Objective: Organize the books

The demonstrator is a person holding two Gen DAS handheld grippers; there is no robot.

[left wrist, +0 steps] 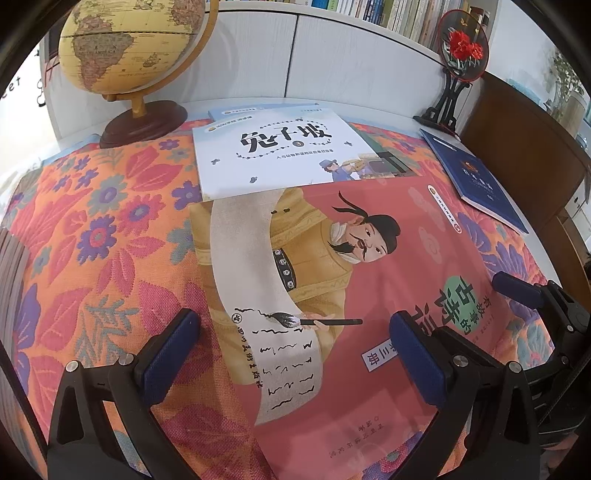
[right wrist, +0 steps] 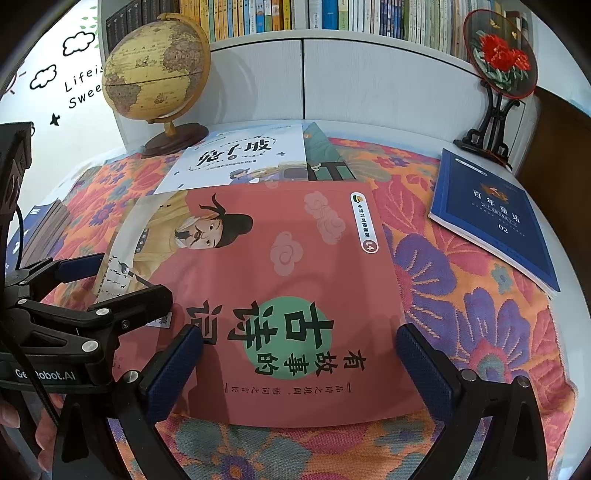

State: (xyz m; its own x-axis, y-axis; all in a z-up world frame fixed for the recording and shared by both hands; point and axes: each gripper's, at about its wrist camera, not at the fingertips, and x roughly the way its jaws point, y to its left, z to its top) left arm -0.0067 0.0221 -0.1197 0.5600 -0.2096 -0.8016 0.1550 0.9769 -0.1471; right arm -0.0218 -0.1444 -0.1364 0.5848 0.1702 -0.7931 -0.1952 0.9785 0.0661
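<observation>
The red poetry book (right wrist: 280, 295) lies flat on the floral cloth (right wrist: 480, 295), face up, its far edge overlapping the white picture book (right wrist: 243, 158), which in turn rests on a green-covered book (right wrist: 325, 155). A blue book (right wrist: 495, 214) lies apart on the right, near the table's edge. At the left edge of the right wrist view a stack of books (right wrist: 44, 225) sits on the cloth.

Judging by this spread, the tidying is at an early stage: three books sit in a loose overlapping pile, one lies alone, and nothing on the table is squared up.

The right gripper (right wrist: 299, 365) hovers over the near part of the red book with its jaws wide, holding nothing. The left gripper (left wrist: 295, 354) hangs over the same book's left half, jaws likewise wide and empty.

Behind the books stand a globe (left wrist: 136, 48) on a wooden base and an embroidered fan on a stand (right wrist: 498, 62), both near the white cabinet (right wrist: 369, 81) below a full bookshelf (right wrist: 332, 14). The globe's base sits close to the white book's corner and could get in the way of sliding books that way.
</observation>
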